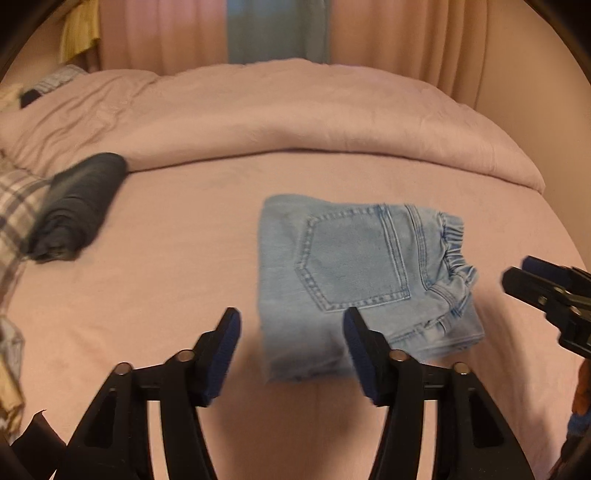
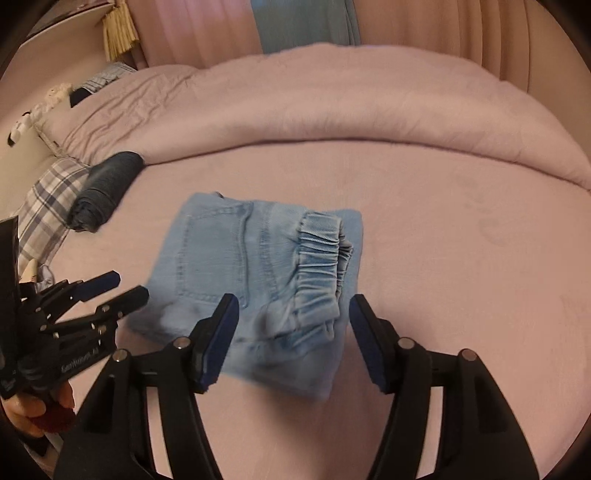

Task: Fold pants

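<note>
The light blue denim pants lie folded into a compact rectangle on the pink bed sheet, back pocket up and elastic waistband to the right. They also show in the right wrist view. My left gripper is open and empty, hovering over the pants' near left edge. My right gripper is open and empty, above the pants' near edge by the waistband. Each gripper shows in the other's view: the right one and the left one.
A rolled dark blue garment lies at the left of the bed, also in the right wrist view. A plaid cloth lies beside it. A bunched pink duvet runs across the back. Curtains hang behind.
</note>
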A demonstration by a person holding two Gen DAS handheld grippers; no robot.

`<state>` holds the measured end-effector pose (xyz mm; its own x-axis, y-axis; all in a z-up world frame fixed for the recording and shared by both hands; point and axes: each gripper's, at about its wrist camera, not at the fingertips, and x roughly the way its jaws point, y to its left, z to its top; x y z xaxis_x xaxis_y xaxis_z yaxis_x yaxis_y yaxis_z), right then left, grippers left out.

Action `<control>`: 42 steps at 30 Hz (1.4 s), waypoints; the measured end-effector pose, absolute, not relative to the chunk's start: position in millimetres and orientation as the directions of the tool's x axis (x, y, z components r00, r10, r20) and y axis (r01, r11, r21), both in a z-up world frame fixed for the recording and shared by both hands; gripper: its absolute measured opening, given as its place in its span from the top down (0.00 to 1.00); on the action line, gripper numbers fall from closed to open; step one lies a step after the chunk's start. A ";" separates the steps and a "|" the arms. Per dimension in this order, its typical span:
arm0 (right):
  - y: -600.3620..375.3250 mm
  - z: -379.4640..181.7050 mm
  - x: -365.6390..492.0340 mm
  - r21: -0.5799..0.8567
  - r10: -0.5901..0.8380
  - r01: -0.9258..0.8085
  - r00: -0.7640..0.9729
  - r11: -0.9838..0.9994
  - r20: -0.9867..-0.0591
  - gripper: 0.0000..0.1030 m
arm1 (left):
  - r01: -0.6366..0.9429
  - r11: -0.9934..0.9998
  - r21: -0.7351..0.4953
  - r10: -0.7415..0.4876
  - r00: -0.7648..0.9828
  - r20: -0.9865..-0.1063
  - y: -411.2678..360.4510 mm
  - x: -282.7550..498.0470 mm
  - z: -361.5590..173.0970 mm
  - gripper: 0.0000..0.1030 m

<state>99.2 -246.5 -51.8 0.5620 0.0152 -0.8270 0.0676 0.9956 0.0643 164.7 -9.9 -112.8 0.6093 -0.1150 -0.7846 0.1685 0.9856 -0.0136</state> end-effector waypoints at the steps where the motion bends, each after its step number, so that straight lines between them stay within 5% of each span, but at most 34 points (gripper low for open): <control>1: -244.7 -45.4 92.9 0.063 0.016 0.062 0.569 0.996 -0.822 0.38 | 0.163 0.986 -0.011 -0.112 0.622 -0.775 -8.0 157.8 -104.6 0.35; 8: -222.0 -4.7 62.2 0.016 -0.007 0.033 0.593 0.999 -0.805 0.36 | 0.128 0.992 -0.011 -0.094 0.660 -0.745 -1.1 118.8 -60.1 0.24; 42: -173.8 76.3 -4.3 -0.055 -0.011 -0.051 0.626 0.997 -0.780 0.35 | 0.101 0.994 0.034 -0.051 0.730 -0.681 -3.7 50.9 14.6 0.24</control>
